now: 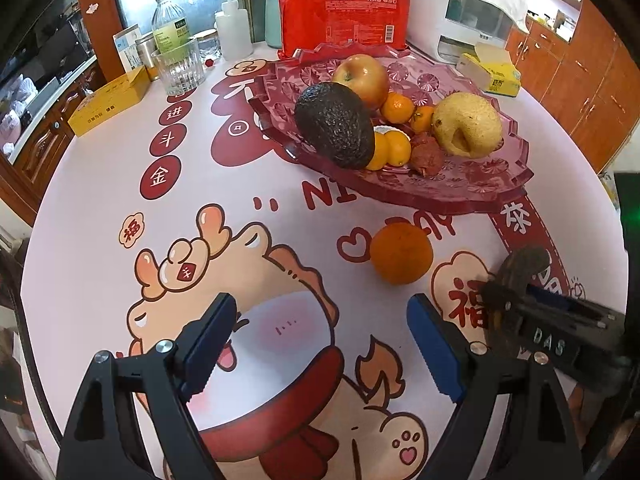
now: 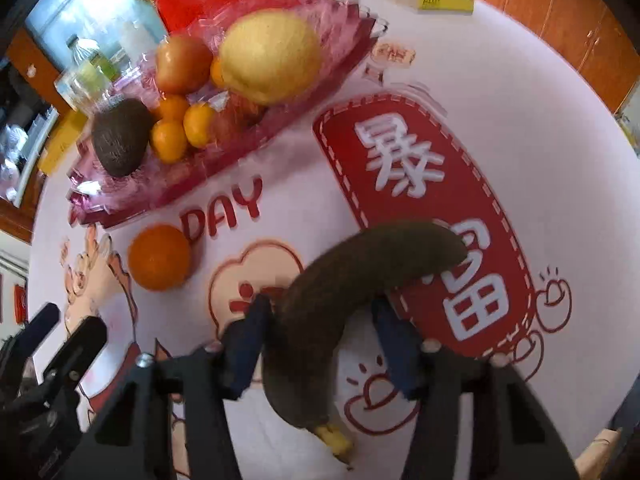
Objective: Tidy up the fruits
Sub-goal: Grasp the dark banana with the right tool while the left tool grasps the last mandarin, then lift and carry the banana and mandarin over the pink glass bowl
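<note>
Clamping from both sides, the blue pads (image 2: 244, 344) of the right gripper (image 2: 320, 340) are pressed against a blackened banana (image 2: 340, 288) low in the right wrist view; the jaws are drawn in around its middle. The banana's dark tip is seen curving toward the right of the frame over a red printed panel, and its yellow stem end is seen at the bottom centre. In the left wrist view the same banana (image 1: 520, 270) is seen at the right edge with the right gripper (image 1: 516, 300) around it.

The left gripper (image 1: 320, 344) is held above the printed tablecloth (image 1: 100, 200) in the lower part of its own view, its fingers spread wide with nothing between them.

A loose orange (image 1: 401, 253) is seen lying on the cloth right of centre, just below the near rim of a pink glass tray (image 1: 460, 196). On the tray, in the upper middle of the frame, an avocado (image 1: 334, 126), an apple (image 1: 362, 78), a pear (image 1: 466, 126), several small tangerines (image 1: 397, 108) and a reddish lychee-like fruit (image 1: 427, 156) are gathered.

Behind the tray a red pack of paper cups (image 1: 346, 8) is seen, a glass tumbler (image 1: 178, 66) and a bottle (image 1: 170, 20) at upper left, and a yellow tissue box (image 1: 490, 72) at upper right.
</note>
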Demonstrator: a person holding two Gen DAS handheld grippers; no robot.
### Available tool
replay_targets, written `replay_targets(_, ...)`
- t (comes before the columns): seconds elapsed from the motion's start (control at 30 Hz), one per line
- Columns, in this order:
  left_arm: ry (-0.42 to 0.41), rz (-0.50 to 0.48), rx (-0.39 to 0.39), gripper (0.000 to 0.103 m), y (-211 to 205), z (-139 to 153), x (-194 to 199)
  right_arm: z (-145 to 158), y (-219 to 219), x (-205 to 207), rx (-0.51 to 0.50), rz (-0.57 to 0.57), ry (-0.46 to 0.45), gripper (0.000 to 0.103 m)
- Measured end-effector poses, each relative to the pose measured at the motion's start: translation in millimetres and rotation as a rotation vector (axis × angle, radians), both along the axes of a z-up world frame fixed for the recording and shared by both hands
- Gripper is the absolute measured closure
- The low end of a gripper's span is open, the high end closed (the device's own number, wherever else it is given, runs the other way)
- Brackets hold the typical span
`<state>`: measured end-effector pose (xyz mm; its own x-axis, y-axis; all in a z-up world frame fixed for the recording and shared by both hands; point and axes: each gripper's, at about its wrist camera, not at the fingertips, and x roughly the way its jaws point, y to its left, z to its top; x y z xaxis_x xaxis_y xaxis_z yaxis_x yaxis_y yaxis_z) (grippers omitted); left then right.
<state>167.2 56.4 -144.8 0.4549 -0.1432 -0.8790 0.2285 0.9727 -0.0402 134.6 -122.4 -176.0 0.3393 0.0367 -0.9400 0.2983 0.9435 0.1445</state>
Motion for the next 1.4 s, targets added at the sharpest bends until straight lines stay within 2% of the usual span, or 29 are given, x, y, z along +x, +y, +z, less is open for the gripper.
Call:
replay_targets(0.13,0.009,0.002,-0.021,0.017,-5,-2,6,0,-6,-7,0.041,0.010,-0.016,0.063)
replay_targets(0.27,0.028,0.001,-0.041,0.017,-14,-7,11,4,-9,-17,0.036,0.037,-0.031,0.067)
replay_targets(0.6,0.050,0.033,-0.094,0.017,-39,-23,28,18,-28,-26,0.091,0.031,-0.080,0.068)
replay_targets(0.67,0.047,0.039,-0.109,0.026,-42,-24,30,23,-30,-24,0.100,0.033,-0.097,0.068)
replay_targets(0.73,0.053,0.034,-0.123,0.045,-47,-26,33,26,-33,-24,0.107,0.038,-0.110,0.068)
replay_targets(0.8,0.065,0.028,-0.130,0.058,-50,-30,35,29,-35,-22,0.111,0.041,-0.119,0.068)
replay_targets(1.0,0.034,0.024,-0.119,0.062,-57,-31,31,34,-43,-24,0.126,0.057,-0.138,0.068)
replay_targets(1.13,0.040,0.026,-0.151,0.063,-52,-27,21,40,-47,-29,0.140,0.069,-0.155,0.068)
replay_targets(1.4,-0.018,0.004,-0.191,0.063,-34,17,-14,65,-45,-34,0.136,0.124,-0.214,0.068)
